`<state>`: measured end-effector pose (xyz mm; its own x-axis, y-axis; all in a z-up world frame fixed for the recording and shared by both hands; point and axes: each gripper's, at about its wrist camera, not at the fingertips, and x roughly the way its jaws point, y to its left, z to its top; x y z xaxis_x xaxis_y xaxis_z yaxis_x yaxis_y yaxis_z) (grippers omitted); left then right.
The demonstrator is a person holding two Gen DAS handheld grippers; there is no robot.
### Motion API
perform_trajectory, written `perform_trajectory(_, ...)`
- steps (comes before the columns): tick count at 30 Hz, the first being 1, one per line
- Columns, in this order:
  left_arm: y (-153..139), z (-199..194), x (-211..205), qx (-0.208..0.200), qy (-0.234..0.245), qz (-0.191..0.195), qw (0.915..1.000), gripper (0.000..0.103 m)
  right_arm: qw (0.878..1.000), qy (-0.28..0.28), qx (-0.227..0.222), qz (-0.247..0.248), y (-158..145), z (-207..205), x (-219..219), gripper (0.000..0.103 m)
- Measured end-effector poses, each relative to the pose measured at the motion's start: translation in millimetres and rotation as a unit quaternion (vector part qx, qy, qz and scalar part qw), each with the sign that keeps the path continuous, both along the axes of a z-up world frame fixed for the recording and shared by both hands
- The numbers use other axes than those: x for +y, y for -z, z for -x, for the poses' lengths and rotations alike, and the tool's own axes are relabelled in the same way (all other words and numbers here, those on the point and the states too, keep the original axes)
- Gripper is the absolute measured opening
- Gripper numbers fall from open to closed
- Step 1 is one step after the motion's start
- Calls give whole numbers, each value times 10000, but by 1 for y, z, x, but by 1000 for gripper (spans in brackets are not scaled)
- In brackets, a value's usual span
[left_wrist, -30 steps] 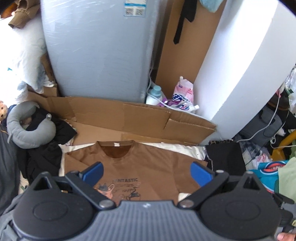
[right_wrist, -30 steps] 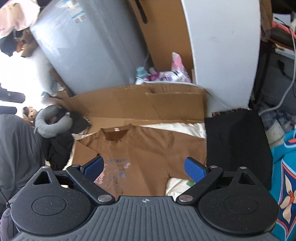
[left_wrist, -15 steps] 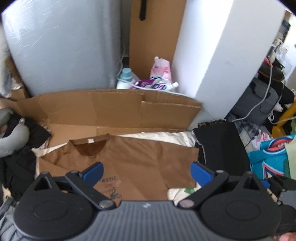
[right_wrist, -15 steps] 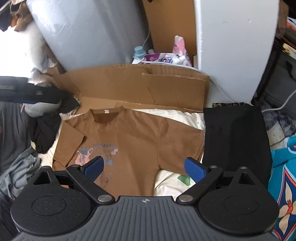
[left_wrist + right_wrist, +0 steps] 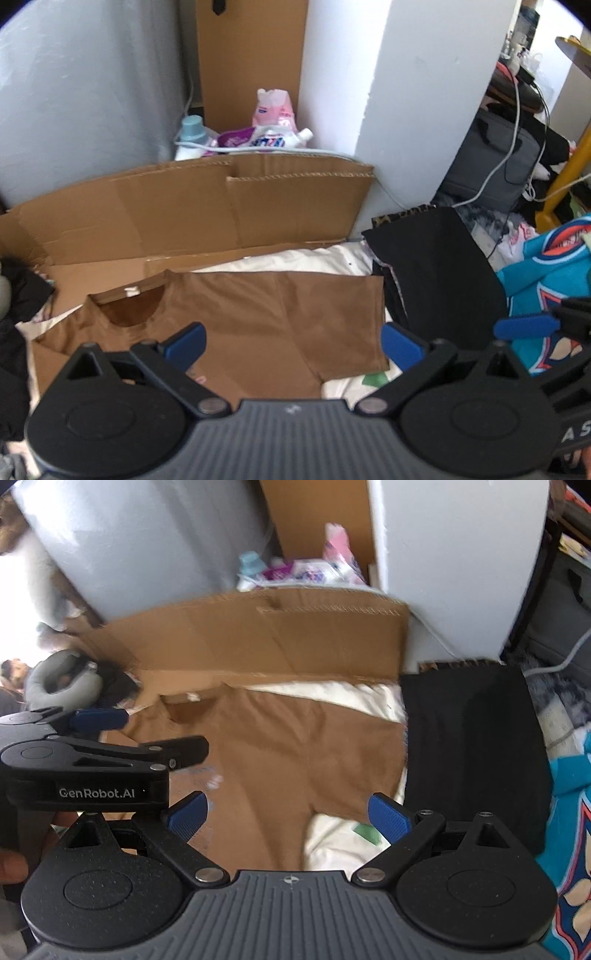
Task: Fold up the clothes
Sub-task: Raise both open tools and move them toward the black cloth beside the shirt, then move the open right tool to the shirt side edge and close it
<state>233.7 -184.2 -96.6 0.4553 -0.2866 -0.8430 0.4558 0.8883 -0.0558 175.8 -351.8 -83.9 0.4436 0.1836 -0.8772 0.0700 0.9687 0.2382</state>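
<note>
A brown T-shirt (image 5: 258,314) lies flat, face up, on a white sheet (image 5: 295,260), its collar toward the cardboard. In the left wrist view my left gripper (image 5: 291,343) hovers open over the shirt's chest and right sleeve, holding nothing. My right gripper (image 5: 288,816) is also open and hovers above the brown T-shirt (image 5: 280,746) near the sleeve's hem. In the right wrist view the left gripper (image 5: 162,731) shows from the side, close on the left, with a hand below it. One blue finger (image 5: 528,326) of the right gripper shows in the left wrist view.
A folded black garment (image 5: 436,273) lies just right of the shirt, with a teal printed cloth (image 5: 546,280) beyond it. Flattened cardboard (image 5: 184,214) stands behind, before a white pillar (image 5: 406,92) and detergent bottles (image 5: 266,133). A grey neck pillow (image 5: 62,683) sits left.
Both grippers have swung toward the shirt's right side and come close together; the left gripper now appears in the right wrist view. Both stayed open. The shirt has not moved.
</note>
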Motion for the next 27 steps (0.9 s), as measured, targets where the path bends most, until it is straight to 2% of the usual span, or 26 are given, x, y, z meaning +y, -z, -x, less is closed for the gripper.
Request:
perform_trajectory(4, 19, -6, -4, -130, 129, 22, 9998, 102, 9997, -13, 228, 49, 22, -8, -6, 97)
perform_trajectory(7, 34, -13, 0, -116, 9, 147, 9998, 102, 9990, 122, 418, -13, 37, -15, -13, 97)
perform_trajectory(11, 65, -27, 15, 495, -359, 379, 9974, 102, 9981, 276, 555, -14, 49, -18, -18, 97)
perform_trajectory(15, 106, -41, 18, 806, -407, -82, 9959, 102, 9978, 323, 571, 0, 64, -23, -23, 97)
perform_trajectory(17, 120, -49, 22, 1133, -490, -59, 9923, 100, 9973, 364, 629, -76, 77, -25, -27, 97)
perform_trajectory(19, 125, -50, 28, 1272, -594, 70, 9901, 100, 9968, 400, 681, -99, 91, -24, -30, 97)
perform_trajectory(27, 116, -30, 44, 1100, -383, 214, 9930, 100, 9993, 338, 170, 51, 146, -9, -32, 97)
